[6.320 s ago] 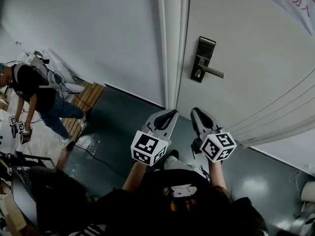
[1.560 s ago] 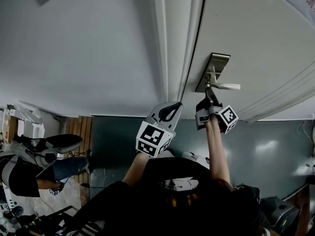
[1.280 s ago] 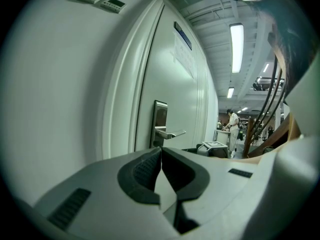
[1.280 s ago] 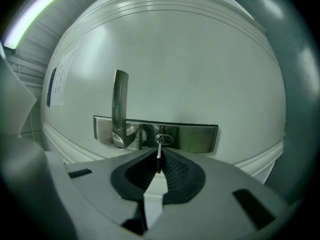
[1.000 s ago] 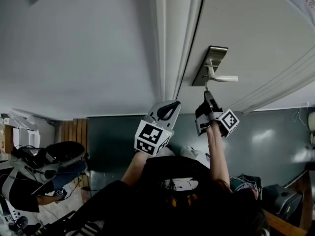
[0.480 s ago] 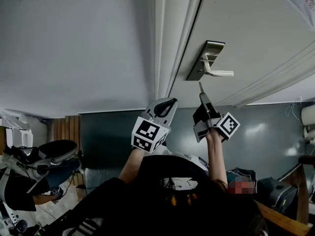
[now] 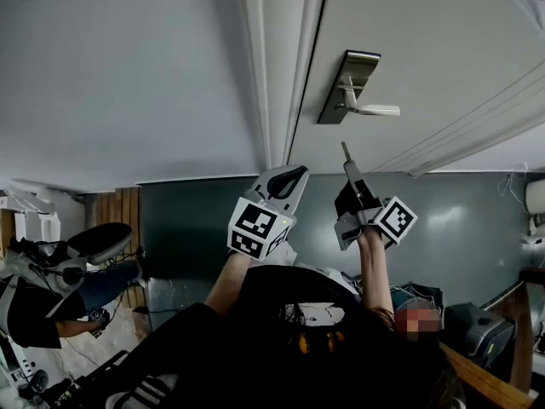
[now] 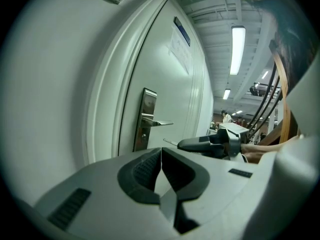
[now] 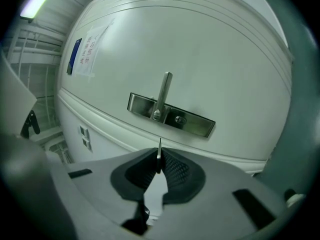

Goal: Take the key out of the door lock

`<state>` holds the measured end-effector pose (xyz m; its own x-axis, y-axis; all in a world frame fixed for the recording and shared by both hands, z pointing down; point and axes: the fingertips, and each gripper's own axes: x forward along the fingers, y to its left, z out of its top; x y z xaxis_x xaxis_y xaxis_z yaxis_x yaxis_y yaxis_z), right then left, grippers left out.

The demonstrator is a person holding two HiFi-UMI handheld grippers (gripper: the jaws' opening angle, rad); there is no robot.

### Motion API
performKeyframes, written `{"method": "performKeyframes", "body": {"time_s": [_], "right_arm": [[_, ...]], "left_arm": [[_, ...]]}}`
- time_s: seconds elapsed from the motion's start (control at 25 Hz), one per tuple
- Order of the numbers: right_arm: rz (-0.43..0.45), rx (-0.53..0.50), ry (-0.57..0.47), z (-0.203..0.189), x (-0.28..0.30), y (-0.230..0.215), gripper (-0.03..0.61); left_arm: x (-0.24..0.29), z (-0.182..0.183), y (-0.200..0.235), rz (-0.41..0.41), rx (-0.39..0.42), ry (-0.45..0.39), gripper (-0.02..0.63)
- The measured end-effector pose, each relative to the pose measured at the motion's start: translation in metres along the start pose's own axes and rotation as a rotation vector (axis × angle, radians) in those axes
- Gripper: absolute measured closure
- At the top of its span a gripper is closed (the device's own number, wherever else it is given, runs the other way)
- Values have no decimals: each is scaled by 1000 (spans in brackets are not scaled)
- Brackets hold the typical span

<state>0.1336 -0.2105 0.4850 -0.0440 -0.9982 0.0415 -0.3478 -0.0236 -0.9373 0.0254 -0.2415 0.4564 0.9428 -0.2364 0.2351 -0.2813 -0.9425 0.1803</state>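
Note:
The silver lock plate (image 7: 341,88) with its lever handle (image 7: 375,109) sits on the white door (image 7: 434,32). My right gripper (image 7: 347,169) is shut on the thin metal key (image 7: 345,151), whose blade sticks out past the jaws, clear of the lock and below it. In the right gripper view the key (image 9: 159,149) stands edge-on between the pads, pointing toward the lock plate (image 9: 170,115) and its keyhole (image 9: 179,119). My left gripper (image 7: 298,171) hangs shut and empty beside the right one, away from the door. The left gripper view shows the lock plate (image 8: 145,119) and the right gripper (image 8: 210,144).
The white door frame (image 7: 272,66) runs between the door and the plain wall (image 7: 128,75). Dark green floor (image 7: 183,220) lies below. A person (image 7: 51,271) crouches at the lower left near wooden boards (image 7: 115,207). A paper notice (image 9: 85,49) hangs on the door.
My right gripper has drawn back from the lock with the key, which now hangs free below the handle. The left gripper has stayed shut alongside.

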Motion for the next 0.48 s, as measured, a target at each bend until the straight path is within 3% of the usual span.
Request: {"method": "performKeyframes", "body": {"time_s": [0.48], "right_arm": [[34,-89,68,-7,-54,14,557]], "left_arm": [[-26,-15,-48,84,9,13,604]]}}
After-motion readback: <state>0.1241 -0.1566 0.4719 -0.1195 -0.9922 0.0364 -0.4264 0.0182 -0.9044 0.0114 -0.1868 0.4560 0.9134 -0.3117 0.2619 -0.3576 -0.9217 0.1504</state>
